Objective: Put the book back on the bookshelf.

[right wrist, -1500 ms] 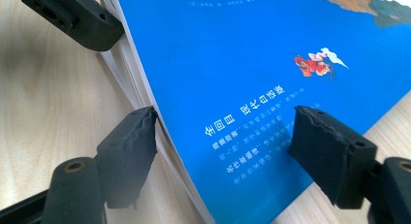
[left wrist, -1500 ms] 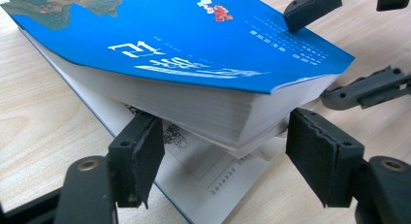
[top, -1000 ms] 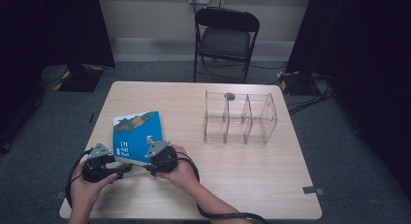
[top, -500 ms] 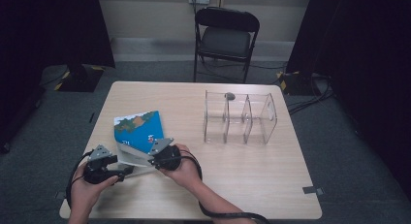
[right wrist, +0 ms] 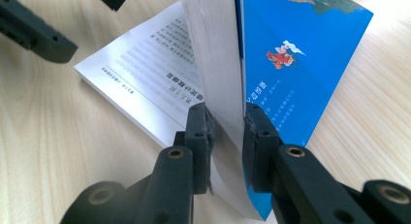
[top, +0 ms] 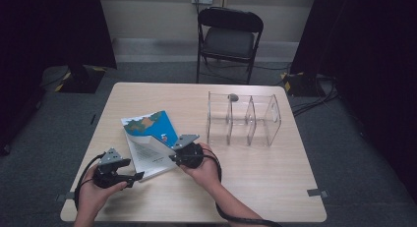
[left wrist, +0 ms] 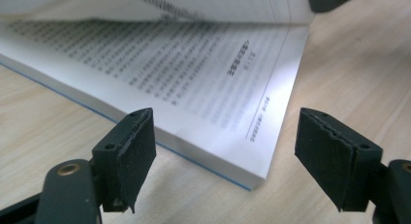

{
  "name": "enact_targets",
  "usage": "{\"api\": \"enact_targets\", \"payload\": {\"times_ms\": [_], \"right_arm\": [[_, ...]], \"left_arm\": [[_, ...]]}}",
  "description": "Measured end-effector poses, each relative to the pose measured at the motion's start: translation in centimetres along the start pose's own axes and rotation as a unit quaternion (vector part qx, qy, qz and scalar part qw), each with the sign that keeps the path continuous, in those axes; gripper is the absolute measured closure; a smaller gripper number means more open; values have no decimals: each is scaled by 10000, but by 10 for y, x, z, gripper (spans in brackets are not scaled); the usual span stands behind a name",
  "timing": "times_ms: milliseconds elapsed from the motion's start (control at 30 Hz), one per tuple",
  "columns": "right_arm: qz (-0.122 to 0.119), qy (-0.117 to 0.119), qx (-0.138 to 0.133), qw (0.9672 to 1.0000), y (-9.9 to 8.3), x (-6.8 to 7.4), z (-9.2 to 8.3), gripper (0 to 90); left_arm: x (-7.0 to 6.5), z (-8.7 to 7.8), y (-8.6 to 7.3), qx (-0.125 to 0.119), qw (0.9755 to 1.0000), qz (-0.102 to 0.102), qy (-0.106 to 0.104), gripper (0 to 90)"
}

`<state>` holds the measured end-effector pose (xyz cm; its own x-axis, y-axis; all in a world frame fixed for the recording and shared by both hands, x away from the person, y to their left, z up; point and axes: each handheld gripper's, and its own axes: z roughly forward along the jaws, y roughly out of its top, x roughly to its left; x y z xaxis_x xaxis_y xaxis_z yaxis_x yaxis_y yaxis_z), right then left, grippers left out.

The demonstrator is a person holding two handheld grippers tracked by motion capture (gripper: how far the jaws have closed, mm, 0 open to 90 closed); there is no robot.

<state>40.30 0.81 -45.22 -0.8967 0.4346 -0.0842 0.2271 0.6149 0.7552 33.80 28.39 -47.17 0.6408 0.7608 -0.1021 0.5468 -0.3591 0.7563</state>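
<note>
Blue cover and a front sheaf of the book [right wrist: 291, 64] sit clamped in my right gripper [right wrist: 227, 118], raised off the lower pages. My left gripper [left wrist: 225, 141], jaws just opening with nothing gripped, faces the lower block's near corner, straight ahead.

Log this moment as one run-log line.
right gripper: shut on book cover and front pages, lifted | left gripper: open at lower corner | text page exposed

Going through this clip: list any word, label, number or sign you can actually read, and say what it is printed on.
Nothing can be read with certainty.
Open page of the book: rows of printed characters and a short heading, too blurred to read.
Blue cover: a column of white characters beside a small cartoon figure, too small to make out.
Clear divider rack: no print visible.
</note>
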Motion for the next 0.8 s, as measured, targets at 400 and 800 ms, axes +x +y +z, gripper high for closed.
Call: {"api": "enact_targets", "payload": {"times_ms": [400, 800], "right_arm": [[16, -87, 201, 9998, 20, 3, -17, 768], [68, -83, 346, 9993, 42, 2, -25, 769]], "left_arm": [[-8, 10, -3, 171, 9993, 183, -261, 223], [-9, 15, -9, 176, 9995, 93, -250, 199]]}}
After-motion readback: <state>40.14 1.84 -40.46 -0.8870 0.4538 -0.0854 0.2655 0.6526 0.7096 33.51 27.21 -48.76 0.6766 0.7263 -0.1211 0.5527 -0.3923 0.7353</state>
